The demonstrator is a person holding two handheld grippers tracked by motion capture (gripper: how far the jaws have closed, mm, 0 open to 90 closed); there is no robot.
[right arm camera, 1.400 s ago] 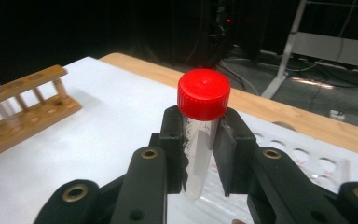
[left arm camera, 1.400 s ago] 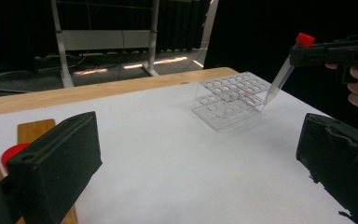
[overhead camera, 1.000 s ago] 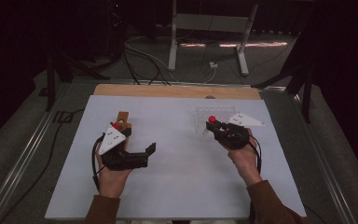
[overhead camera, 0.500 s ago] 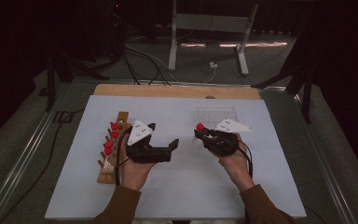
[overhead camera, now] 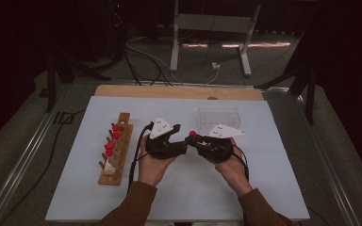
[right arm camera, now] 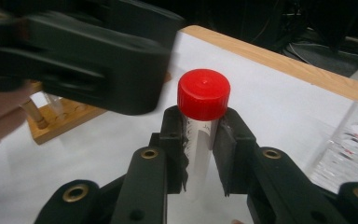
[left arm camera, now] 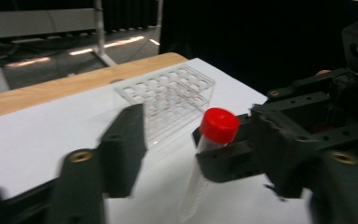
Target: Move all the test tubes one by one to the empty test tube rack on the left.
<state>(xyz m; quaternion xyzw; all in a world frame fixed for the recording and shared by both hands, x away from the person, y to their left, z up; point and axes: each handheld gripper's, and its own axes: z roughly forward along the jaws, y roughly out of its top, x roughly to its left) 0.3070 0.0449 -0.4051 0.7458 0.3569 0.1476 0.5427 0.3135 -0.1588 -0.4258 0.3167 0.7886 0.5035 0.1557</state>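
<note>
Over the middle of the bench [overhead camera: 75, 197], the two hands have brought their tools close together; the right tongs [right arm camera: 200, 140] are clenched on a red-capped tube [right arm camera: 203, 126], gripping its clear body just under the cap, with the tube standing roughly upright between the jaws; the left tongs [left arm camera: 196, 154] stand released, one jaw on each side of that tube and touching nothing, as the left gripper view shows, though it is blurred by motion.

Judged from how things lie, the work is moving tubes from the wooden rack [overhead camera: 115, 150] at the left of the bench to the clear plastic rack [overhead camera: 219, 114] toward the far right; the wooden rack holds several red-capped tubes in a row, while the clear rack appears empty from above, though its see-through wells make that hard to confirm; so the job looks to be at an early stage, with one tube lifted out and none yet seated.

What this moment suggests is a handover or a two-handed step on the cap, since the open left jaws bracket the tube near its top; I cannot tell which; left to do, in either case, is setting this tube into a well of the clear rack, then the remaining tubes.
</note>
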